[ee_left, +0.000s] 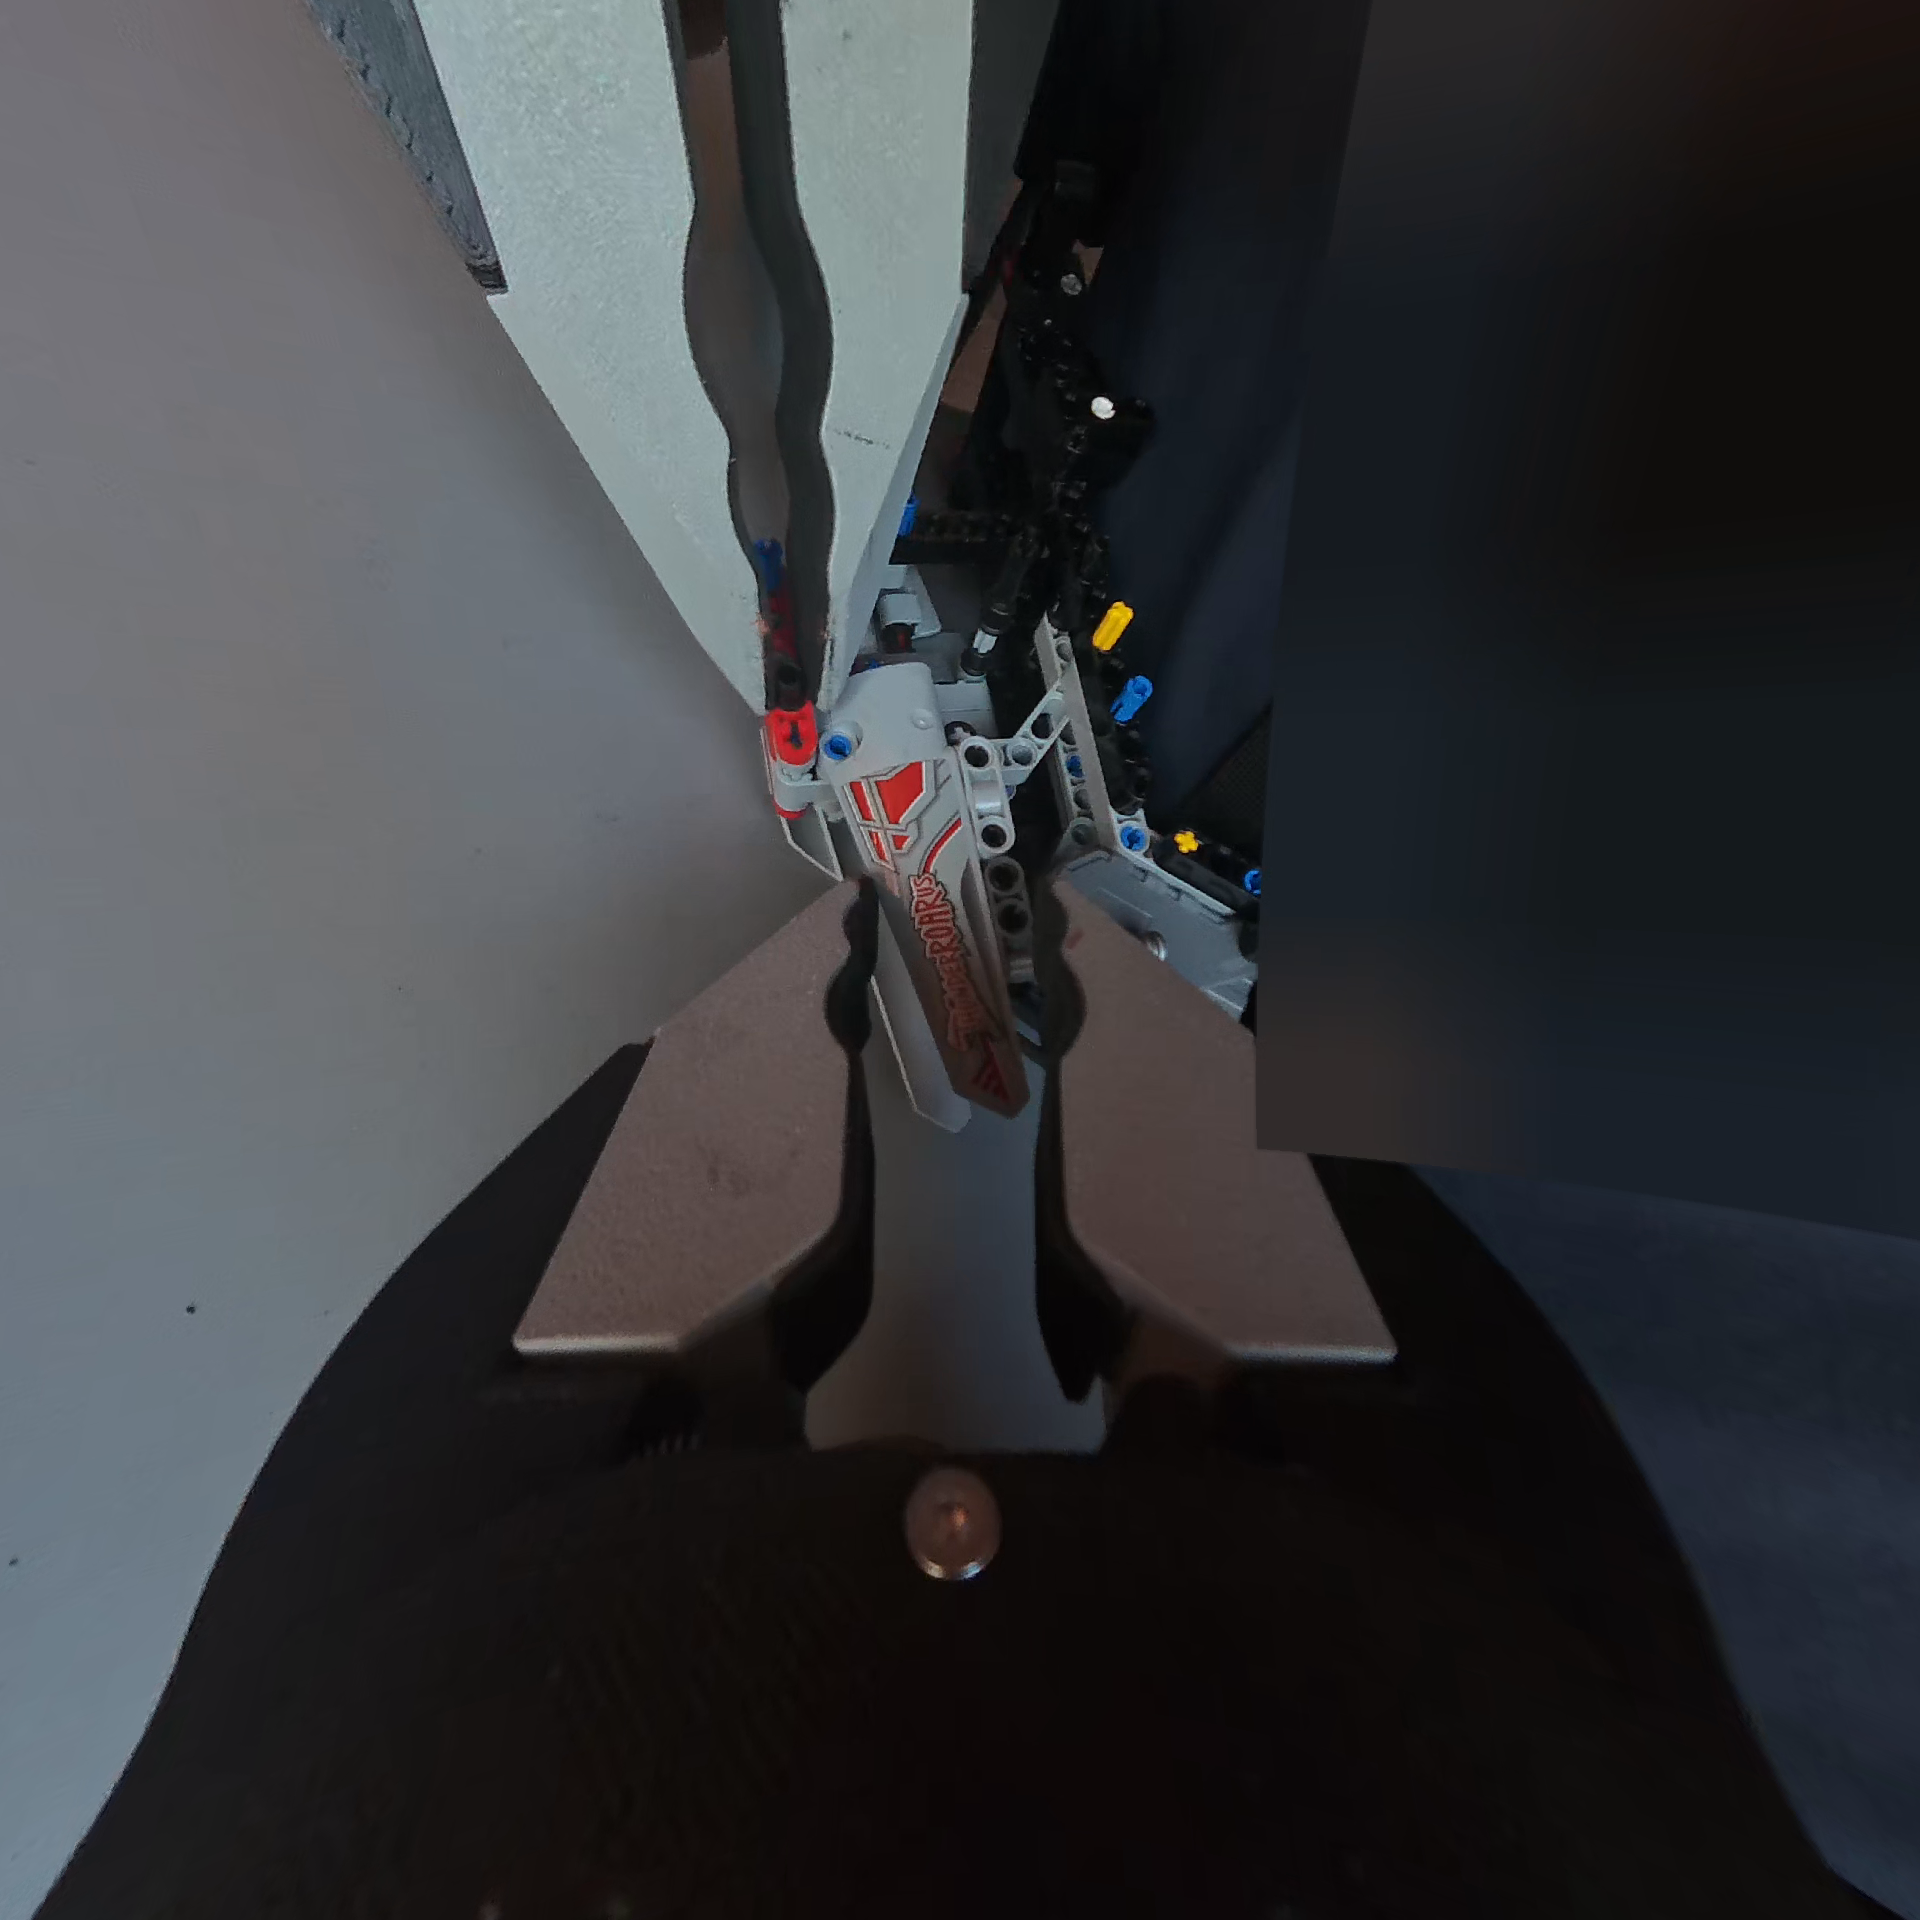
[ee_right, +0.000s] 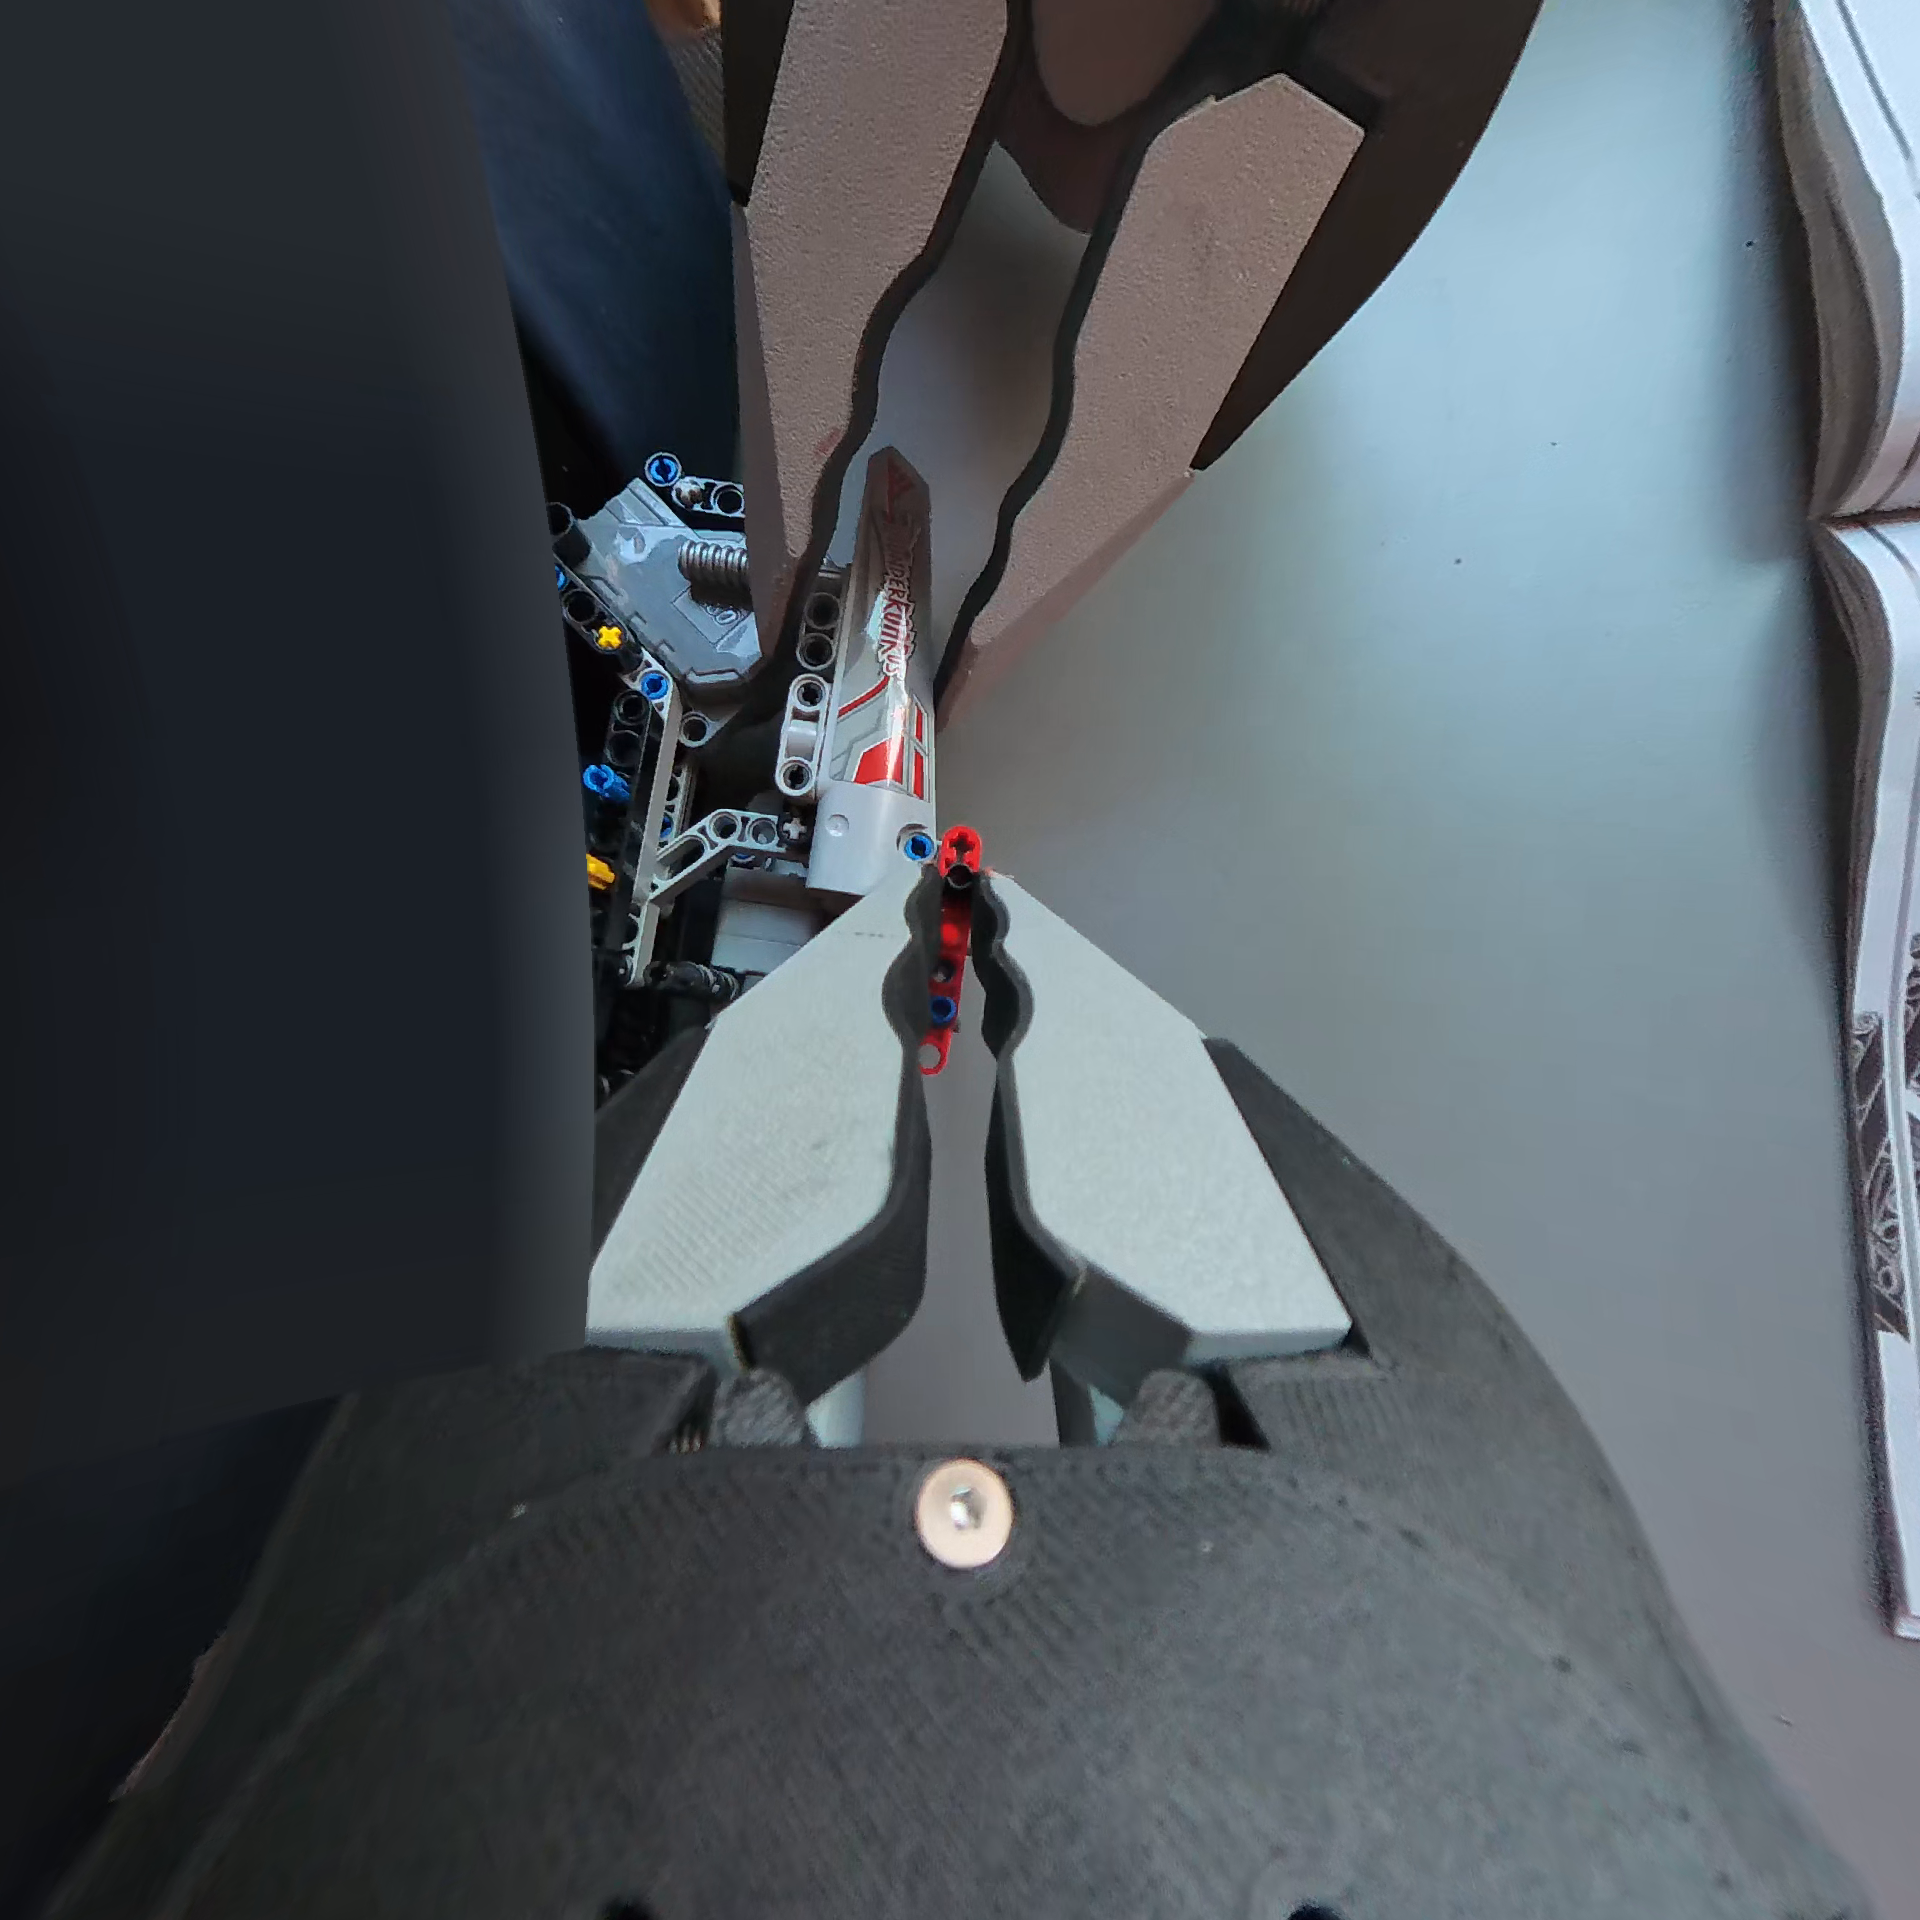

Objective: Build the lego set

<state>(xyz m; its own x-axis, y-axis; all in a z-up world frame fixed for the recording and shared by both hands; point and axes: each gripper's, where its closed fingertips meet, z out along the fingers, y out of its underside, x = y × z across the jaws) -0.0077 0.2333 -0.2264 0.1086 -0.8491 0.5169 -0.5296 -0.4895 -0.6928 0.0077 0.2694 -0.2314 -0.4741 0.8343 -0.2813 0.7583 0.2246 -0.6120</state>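
Observation:
A partly built Lego Technic model [ee_left: 1049, 727] of grey and black beams lies on the white table. My left gripper [ee_left: 958, 888] is shut on its long grey panel with red markings [ee_left: 925, 894]. The panel also shows in the right wrist view [ee_right: 883, 675], between the left gripper's fingers [ee_right: 1081, 436]. My right gripper [ee_right: 958, 888] is shut on a thin red beam [ee_right: 948, 956] that carries a blue pin. The beam's far end meets a red connector [ee_right: 961, 847] at the panel's corner. In the left wrist view the right gripper [ee_left: 795, 675] comes in from above.
An open instruction booklet [ee_right: 1870, 727] lies along the right edge of the table. Bare white table [ee_right: 1455, 727] spreads to the right of the model. A person's dark blue clothing [ee_right: 623, 260] is close behind the model. My right fingertips sit around 5 cm from my left ones.

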